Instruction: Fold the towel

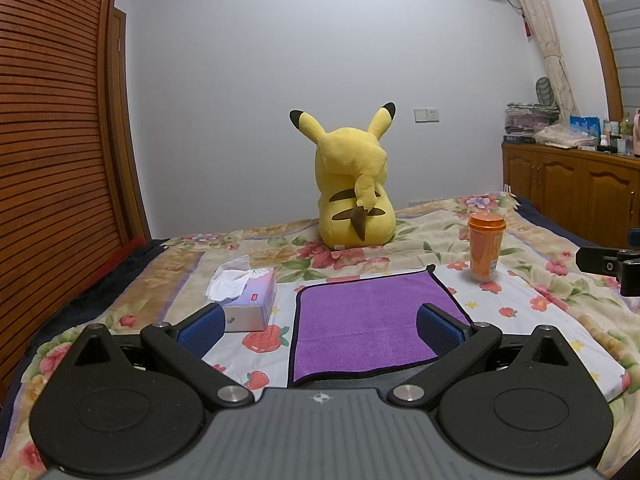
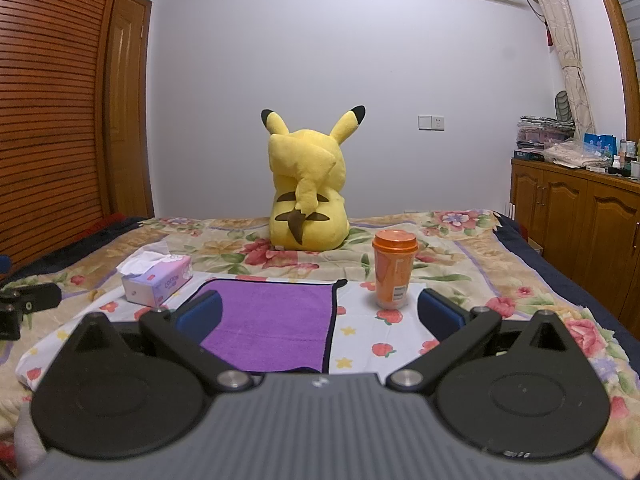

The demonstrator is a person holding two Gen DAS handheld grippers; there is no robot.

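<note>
Left wrist view shows the purple towel [image 1: 368,320] lying flat on a white strawberry-print cloth [image 1: 520,308] spread over the floral bedspread [image 1: 440,220]. The left gripper [image 1: 320,322] hovers over the towel's near left part with its 2 blue-padded fingers [image 1: 202,328] spread wide and nothing between them. A tissue box [image 1: 250,296] sits just left of the towel, an orange lidded cup [image 1: 485,246] stands near its far right corner, and a yellow Pikachu plush [image 1: 352,188] sits behind, back turned. From the right wrist view, the right gripper [image 2: 320,316] is likewise spread wide and empty, above the towel's [image 2: 272,320] right edge.
</note>
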